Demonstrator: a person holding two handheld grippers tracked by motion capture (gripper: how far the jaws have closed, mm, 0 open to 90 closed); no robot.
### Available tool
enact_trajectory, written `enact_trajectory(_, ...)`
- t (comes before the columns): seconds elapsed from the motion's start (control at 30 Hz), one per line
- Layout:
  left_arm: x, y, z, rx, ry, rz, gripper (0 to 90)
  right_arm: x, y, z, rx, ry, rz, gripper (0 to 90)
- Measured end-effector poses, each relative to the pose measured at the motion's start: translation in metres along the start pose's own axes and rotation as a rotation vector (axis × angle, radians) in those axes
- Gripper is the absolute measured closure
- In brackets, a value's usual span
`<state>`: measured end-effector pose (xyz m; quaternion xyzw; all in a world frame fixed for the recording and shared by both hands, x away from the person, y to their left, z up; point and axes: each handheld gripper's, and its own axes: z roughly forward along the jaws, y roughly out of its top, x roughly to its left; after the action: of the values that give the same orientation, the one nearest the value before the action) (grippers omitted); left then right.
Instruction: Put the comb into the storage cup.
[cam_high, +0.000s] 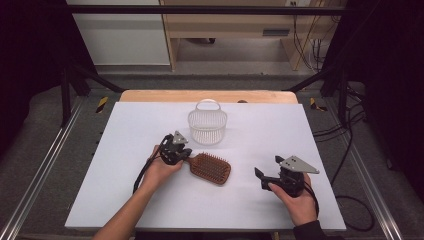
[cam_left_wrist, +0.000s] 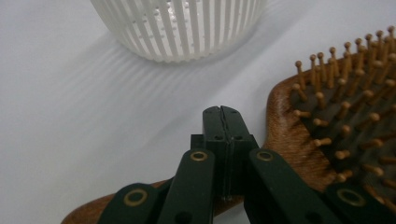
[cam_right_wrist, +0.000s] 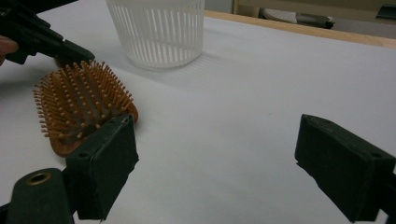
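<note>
A wooden paddle hairbrush (cam_high: 212, 168) lies bristles up on the white table top, its handle pointing left. My left gripper (cam_high: 187, 156) sits right over that handle. In the left gripper view its jaws (cam_left_wrist: 223, 112) are pressed together pad to pad, with the brown handle passing underneath them and the brush head (cam_left_wrist: 327, 116) to the right. I see nothing between the pads. My right gripper (cam_high: 267, 167) is held open to the right of the brush, apart from it. Its own view shows wide-open jaws (cam_right_wrist: 224, 154) with bare table between them and the hairbrush (cam_right_wrist: 79, 102) at left.
A white slatted plastic basket (cam_high: 207, 125) with a handle stands upright just behind the brush (cam_left_wrist: 182, 28) (cam_right_wrist: 156, 30). The white table top (cam_high: 280, 130) has a wooden strip along its far edge. Dark frame rails run along both sides.
</note>
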<state>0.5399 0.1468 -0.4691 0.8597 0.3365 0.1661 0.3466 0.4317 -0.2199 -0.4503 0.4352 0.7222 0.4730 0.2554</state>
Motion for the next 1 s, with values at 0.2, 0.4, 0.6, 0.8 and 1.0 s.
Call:
enact_trajectory(0.2,-0.006,-0.004,-0.012,0.017,0.001,0.019,90.0,0.0,0.0,0.001,0.002,0.005,-0.003,13.5)
enact_trajectory(0.4,-0.005,-0.007,-0.013,0.028,0.005,0.009,90.0,0.001,0.0,0.0,0.005,0.007,-0.005,13.5)
enact_trajectory(0.6,-0.014,-0.017,-0.023,0.046,-0.015,0.011,90.0,-0.001,0.001,-0.001,-0.002,0.008,0.001,13.5)
enact_trajectory(0.8,-0.021,-0.026,-0.026,0.055,-0.028,0.003,90.0,0.0,0.001,-0.001,-0.001,0.008,-0.002,13.5)
enact_trajectory(1.0,-0.028,-0.031,-0.029,0.049,-0.053,-0.01,90.0,0.0,0.001,-0.001,-0.001,0.01,-0.002,13.5)
